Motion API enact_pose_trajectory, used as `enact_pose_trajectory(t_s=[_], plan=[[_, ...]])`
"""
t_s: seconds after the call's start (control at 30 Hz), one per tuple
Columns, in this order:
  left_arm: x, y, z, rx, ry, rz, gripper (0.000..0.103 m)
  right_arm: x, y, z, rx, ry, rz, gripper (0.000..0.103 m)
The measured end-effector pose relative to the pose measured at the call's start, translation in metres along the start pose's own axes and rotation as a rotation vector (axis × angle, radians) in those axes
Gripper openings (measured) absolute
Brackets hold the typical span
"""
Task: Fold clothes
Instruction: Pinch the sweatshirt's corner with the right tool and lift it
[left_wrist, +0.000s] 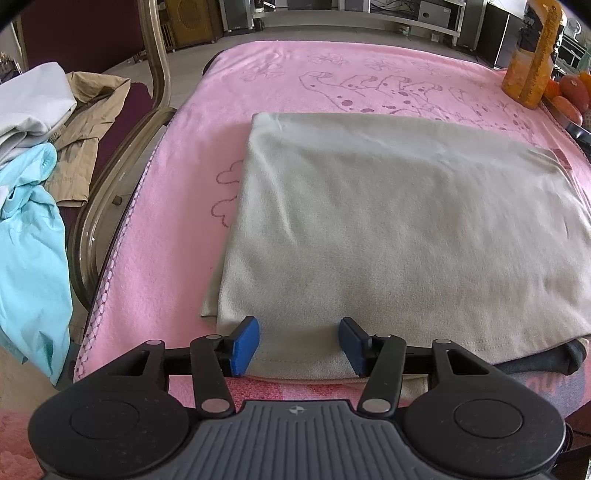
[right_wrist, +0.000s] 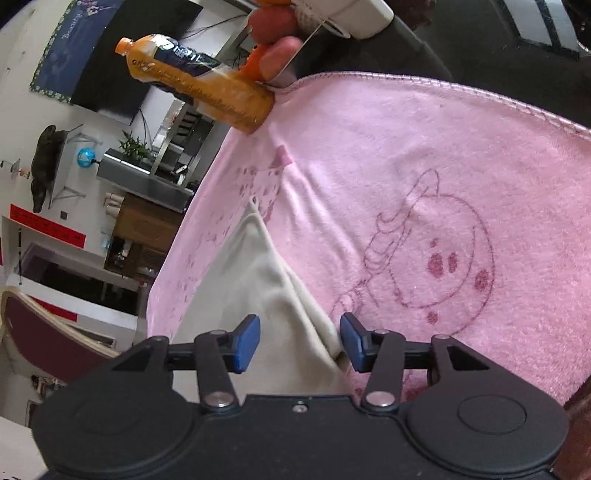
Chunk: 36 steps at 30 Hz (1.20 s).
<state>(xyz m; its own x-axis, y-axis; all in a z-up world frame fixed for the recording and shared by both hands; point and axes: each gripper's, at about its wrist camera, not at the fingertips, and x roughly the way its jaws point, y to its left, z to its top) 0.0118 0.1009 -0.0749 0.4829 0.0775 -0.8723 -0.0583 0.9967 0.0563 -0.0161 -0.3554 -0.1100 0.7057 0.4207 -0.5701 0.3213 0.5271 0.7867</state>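
A cream folded garment (left_wrist: 388, 229) lies flat on the pink blanket (left_wrist: 166, 229). My left gripper (left_wrist: 299, 345) hangs over the garment's near hem, its blue pads (left_wrist: 245, 345) wide apart and open, with flat cloth between them and no grip. In the right wrist view a corner of the same cream garment (right_wrist: 251, 280) runs up to a point on the pink blanket (right_wrist: 424, 147). My right gripper (right_wrist: 299, 343) is open over that corner. The garment's folded edge lies close to the right-hand pad (right_wrist: 352, 347), and the other pad stands clear.
A chair (left_wrist: 110, 177) to the left of the table holds a white garment (left_wrist: 33, 99), a tan one (left_wrist: 85, 125) and a light blue one (left_wrist: 29, 240). An orange bottle (left_wrist: 532, 62) and orange fruit (left_wrist: 572, 96) stand at the far right. A dark cloth (left_wrist: 565, 356) sticks out under the garment.
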Motion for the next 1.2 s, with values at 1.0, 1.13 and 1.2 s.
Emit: enact_pose_trajectory(t_s=[1.0,1.13,1.2], plan=[[-0.013,0.015,-0.007,-0.008,-0.003,0.038,0.049,0.013,0.021,-0.042,0.138,-0.091,-0.011,0.039],[-0.006,0.028,-0.007,-0.028,0.031,0.04,0.051,0.022,0.018,-0.041,0.175,-0.144,-0.043,0.023],[-0.005,0.03,-0.007,-0.028,0.034,0.032,0.052,0.027,0.015,-0.038,0.178,-0.138,-0.069,0.008]])
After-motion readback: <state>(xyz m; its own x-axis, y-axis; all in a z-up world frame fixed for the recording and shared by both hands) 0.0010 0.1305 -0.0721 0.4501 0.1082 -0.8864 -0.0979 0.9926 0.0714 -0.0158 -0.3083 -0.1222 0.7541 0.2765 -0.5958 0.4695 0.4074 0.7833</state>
